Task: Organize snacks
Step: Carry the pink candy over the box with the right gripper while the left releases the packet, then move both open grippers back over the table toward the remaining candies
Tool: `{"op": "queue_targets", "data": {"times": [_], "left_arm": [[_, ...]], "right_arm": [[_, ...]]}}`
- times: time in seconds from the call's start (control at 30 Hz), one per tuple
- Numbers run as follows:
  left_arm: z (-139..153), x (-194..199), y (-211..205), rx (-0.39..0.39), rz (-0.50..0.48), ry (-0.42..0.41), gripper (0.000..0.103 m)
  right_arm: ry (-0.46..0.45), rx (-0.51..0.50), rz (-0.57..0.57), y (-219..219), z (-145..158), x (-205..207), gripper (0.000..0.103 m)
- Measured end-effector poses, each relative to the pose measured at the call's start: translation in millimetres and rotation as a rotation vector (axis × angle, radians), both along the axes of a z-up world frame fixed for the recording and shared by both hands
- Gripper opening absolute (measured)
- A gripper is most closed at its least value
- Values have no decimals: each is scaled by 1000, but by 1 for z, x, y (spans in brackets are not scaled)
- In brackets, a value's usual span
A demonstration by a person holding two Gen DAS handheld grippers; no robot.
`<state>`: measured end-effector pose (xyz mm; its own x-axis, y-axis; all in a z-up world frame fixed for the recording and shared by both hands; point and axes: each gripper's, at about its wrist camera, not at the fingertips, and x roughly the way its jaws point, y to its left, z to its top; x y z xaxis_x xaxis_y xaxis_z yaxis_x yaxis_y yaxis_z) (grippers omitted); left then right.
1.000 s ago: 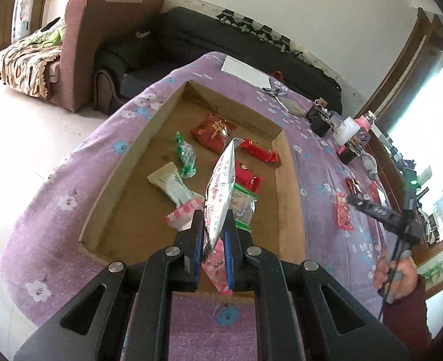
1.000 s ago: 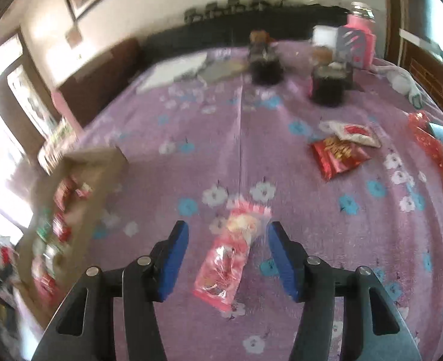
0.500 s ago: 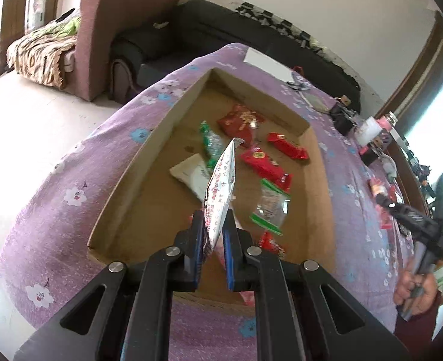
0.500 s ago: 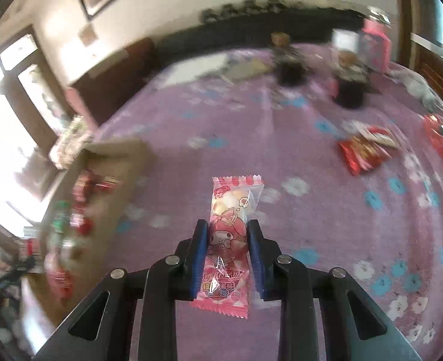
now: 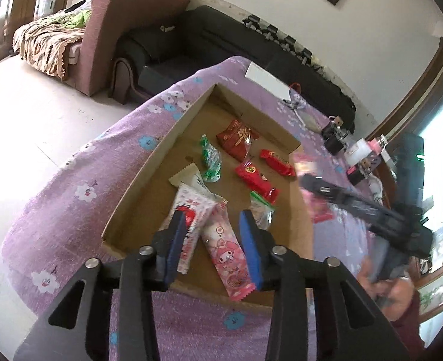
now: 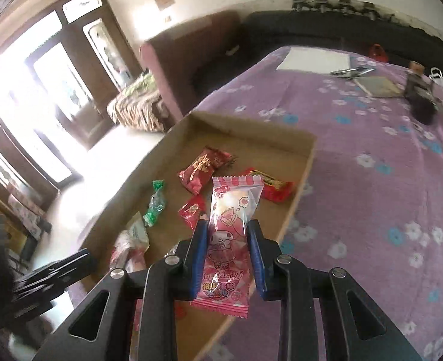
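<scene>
My left gripper (image 5: 212, 219) hangs over the near end of the cardboard box (image 5: 144, 180). Its jaws are opening and the pads touch nothing. Below them a white-and-red packet (image 5: 191, 210) and a pink cartoon packet (image 5: 229, 258) lie flat in the box. My right gripper (image 6: 227, 228) is shut on another pink cartoon candy packet (image 6: 230, 210), held upright above the box's (image 6: 299, 180) right rim. In the left wrist view the right gripper (image 5: 314, 183) is blurred at the box's right side. Red packets (image 5: 238, 140) and a green candy (image 5: 210, 158) lie farther in.
The box sits on a purple flowered tablecloth (image 6: 372, 150). A white paper sheet (image 6: 314, 60), keys and dark jars (image 6: 420, 99) stand at the far end. A sofa (image 5: 137, 21) is behind the table. A person's hand (image 5: 402, 294) holds the right gripper.
The left jaws have opened and the packet they held upright now lies in the box. The right gripper closed on the pink packet and carried it from the cloth to over the box.
</scene>
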<state>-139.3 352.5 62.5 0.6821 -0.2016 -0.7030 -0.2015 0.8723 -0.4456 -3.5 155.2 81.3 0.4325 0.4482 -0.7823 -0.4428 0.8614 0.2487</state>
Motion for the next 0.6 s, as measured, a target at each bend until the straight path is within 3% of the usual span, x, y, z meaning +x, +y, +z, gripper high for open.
{"op": "queue_targets", "data": {"times": [0.23, 0.37, 0.6], "left_arm": [[-1, -4, -3, -15, -14, 10, 36], [-1, -5, -5, -32, -14, 12, 36], [-1, -5, -18, -27, -28, 25, 36]], "right_arm": [[1, -24, -18, 9, -18, 14, 31], [-29, 8, -50, -7, -8, 5, 49], [-33, 48, -103, -54, -2, -8, 50]]}}
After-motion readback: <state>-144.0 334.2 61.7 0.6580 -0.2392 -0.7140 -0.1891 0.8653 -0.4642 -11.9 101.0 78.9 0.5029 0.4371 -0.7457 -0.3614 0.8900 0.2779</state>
